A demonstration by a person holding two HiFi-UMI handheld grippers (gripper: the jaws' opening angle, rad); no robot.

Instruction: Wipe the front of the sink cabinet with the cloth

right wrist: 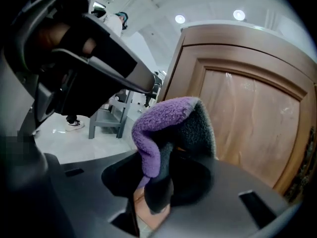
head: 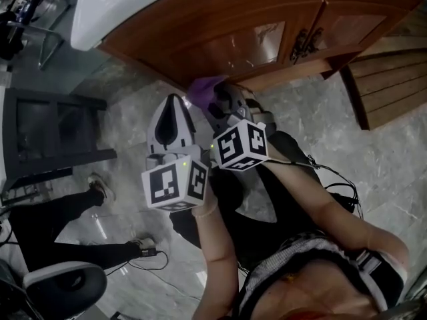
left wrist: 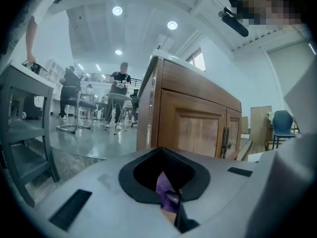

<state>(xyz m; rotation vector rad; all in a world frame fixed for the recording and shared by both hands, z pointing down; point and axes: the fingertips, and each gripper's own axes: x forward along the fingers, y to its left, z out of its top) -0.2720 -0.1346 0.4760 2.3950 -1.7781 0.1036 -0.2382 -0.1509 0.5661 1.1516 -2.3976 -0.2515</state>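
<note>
Right gripper view: jaws clamp cloth (right wrist: pixel 166 128).

Head view overhead — gripper views low, facing shared cabinet (left wrist: pixel 198 128)

— What kind of place is this looking like?
— An open lab hall: a sink cabinet (head: pixel 253 39) is standing alone at twelve o'clock, a metal rack (head: pixel 53 139) at nine, an office chair (head: pixel 63 282) at seven, and people (left wrist: pixel 120 83) are standing about under ceiling spotlights (left wrist: pixel 117 10).

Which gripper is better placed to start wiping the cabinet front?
The right gripper: its jaws hold the cloth, bunched close before the cabinet door. The left gripper seems to face the cabinet from farther off.
</note>
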